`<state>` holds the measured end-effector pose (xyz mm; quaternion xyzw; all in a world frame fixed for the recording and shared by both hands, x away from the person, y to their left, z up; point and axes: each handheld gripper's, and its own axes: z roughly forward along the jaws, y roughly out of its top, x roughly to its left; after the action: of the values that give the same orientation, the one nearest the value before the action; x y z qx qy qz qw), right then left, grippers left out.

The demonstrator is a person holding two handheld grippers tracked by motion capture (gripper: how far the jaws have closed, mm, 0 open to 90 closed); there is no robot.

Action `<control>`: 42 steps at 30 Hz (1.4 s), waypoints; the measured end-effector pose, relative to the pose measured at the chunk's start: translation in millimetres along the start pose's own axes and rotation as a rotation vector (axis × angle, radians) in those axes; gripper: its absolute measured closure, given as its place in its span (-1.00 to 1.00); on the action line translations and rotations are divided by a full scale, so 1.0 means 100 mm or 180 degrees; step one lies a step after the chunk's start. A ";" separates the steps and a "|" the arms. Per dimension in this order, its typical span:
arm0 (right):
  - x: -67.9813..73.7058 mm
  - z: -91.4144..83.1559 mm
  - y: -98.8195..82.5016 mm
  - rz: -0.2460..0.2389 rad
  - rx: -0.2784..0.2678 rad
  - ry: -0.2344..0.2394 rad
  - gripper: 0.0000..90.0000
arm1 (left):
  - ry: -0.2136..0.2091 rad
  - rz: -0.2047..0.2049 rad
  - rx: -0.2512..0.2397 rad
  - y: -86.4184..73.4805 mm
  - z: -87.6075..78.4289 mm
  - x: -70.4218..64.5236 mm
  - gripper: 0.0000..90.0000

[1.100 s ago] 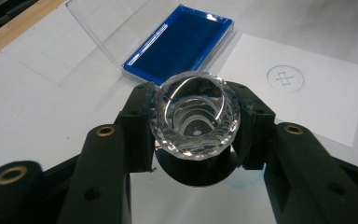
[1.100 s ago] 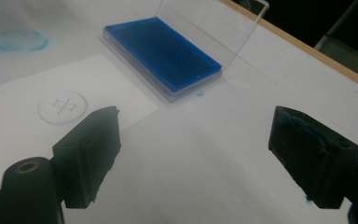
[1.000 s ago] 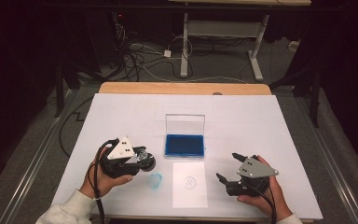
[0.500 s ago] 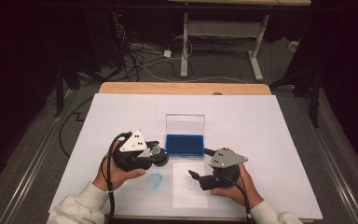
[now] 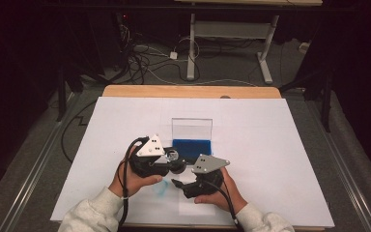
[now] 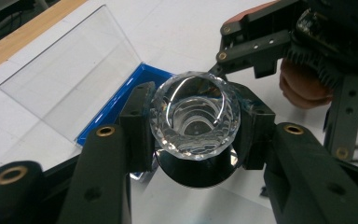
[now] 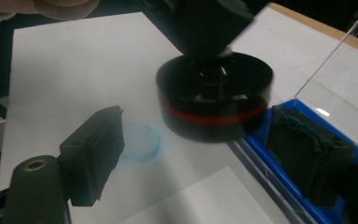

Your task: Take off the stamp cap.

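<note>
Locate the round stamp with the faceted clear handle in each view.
High view: stamp at centre, in the left tongs.
Left gripper view: stamp at centre, clamped between the jaws.
Right gripper view: stamp upper centre, black base with red band.
Shared landmark: blue ink pad case.

My left claw [image 6: 193, 135] pinches a round stamp with a faceted clear crystal handle [image 6: 195, 114] and black, red-banded base, held above the desk beside the open blue ink pad [image 5: 191, 146].

Clear faceted stamp [image 6: 194, 116], blue ink pad [image 5: 192, 146], black tongs [image 6: 193, 135].
</note>
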<state>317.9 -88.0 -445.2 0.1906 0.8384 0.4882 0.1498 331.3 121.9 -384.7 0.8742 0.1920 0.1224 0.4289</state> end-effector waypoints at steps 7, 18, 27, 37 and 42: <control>0.02 0.04 0.04 -0.0098 0.0027 -0.0142 -0.46 | -0.0045 0.0016 -0.0040 -0.01 0.01 -0.04 0.21; 0.07 0.04 0.02 -0.0244 -0.0026 -0.0260 -0.19 | -0.0078 -0.0056 -0.0159 -0.04 -0.04 -0.03 0.21; 0.09 0.03 0.02 -0.0243 -0.0068 -0.0287 -0.16 | -0.0115 -0.0084 -0.0195 -0.04 -0.03 -0.05 0.21; 0.09 0.00 0.03 -0.0367 0.0027 -0.0261 -0.14 | -0.0181 -0.0094 -0.0177 -0.05 -0.03 -0.05 0.21; 0.09 -0.02 0.04 -0.0396 0.0055 -0.0223 -0.14 | -0.0207 -0.0082 -0.0172 -0.04 -0.03 -0.06 0.21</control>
<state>309.4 -83.4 -441.7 0.1564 0.8470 0.4637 0.2075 323.5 123.9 -386.5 0.8632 0.1858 0.0935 0.4599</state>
